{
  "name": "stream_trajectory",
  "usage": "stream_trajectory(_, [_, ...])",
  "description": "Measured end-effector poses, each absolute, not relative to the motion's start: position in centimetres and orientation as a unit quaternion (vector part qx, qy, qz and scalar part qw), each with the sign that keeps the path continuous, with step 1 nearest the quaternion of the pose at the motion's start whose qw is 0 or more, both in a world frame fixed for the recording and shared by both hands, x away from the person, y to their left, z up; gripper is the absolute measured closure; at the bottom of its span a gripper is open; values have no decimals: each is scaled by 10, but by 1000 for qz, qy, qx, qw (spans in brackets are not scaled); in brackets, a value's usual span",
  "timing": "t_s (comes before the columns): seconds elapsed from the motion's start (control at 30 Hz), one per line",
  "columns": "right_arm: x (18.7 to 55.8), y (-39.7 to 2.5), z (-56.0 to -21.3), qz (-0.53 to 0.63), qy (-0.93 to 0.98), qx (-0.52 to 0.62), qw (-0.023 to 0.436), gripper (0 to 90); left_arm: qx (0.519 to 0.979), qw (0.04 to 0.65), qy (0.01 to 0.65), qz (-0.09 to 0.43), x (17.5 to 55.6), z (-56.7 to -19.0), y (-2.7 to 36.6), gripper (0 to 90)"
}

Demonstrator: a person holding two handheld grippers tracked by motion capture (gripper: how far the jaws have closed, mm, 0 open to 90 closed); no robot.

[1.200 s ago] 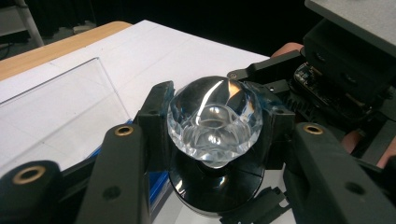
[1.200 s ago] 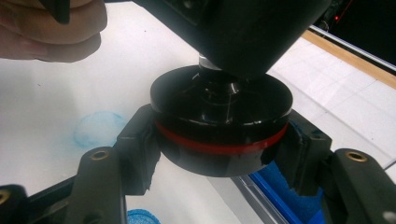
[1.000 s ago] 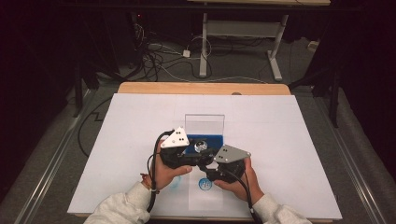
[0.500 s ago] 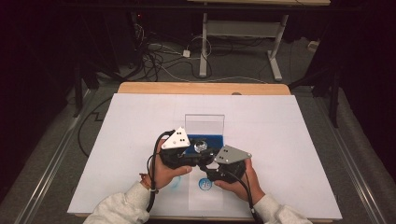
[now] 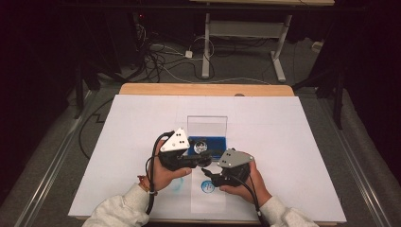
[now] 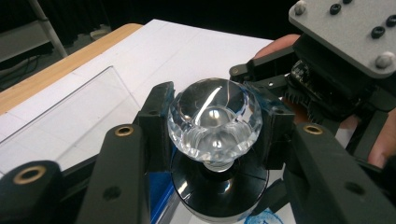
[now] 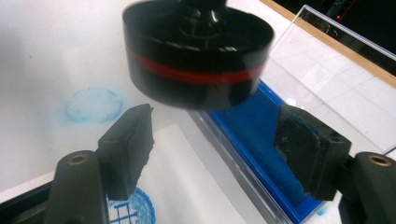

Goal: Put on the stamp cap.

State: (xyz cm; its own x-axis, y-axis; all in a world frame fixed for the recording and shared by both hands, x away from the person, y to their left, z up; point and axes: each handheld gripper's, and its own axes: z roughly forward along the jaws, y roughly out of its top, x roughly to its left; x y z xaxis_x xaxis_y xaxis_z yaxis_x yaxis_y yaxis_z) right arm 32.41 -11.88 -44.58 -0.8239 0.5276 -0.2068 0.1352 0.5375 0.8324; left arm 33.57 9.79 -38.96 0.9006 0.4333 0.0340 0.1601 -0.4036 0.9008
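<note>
Nearest the tabletop's front edge: narrow white paper strip (image 5: 208,189) bearing a round blue stamped print (image 5: 207,187); a fainter blue ring print (image 7: 93,105) lies on the white sheet beside it.

Just beyond, right hand-held gripper (image 5: 215,176), held in the person's right hand. Jaws stand wide apart with nothing between them, aimed at the stamp's underside.

Beside it, left hand-held gripper (image 5: 201,150), in the left hand. Jaws closed on the faceted clear crystal knob (image 6: 215,116) of a round black stamp with a red band (image 7: 198,51). The stamp is carried clear of the surface, above the near edge of the blue ink pad in a clear plastic case (image 5: 208,144).

Behind that, the case's transparent lid (image 5: 207,125) stands upright, mid-tabletop.

Farther off: bare white sheet (image 5: 293,142), then the tabletop's wooden far edge (image 5: 203,90).

Change noted: none of consequence across the last second; both hands and the stamp sit where they were. Judged: a pause between inking and pressing, or a handover to the open right jaws pending.
</note>
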Motion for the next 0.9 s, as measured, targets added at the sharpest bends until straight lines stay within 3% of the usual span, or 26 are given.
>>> stream_trajectory(0.9, [330, -164, -417, 428, 816, 244, 303, 269, 849, 470, 176, 167, 330, -393, 110, 545])
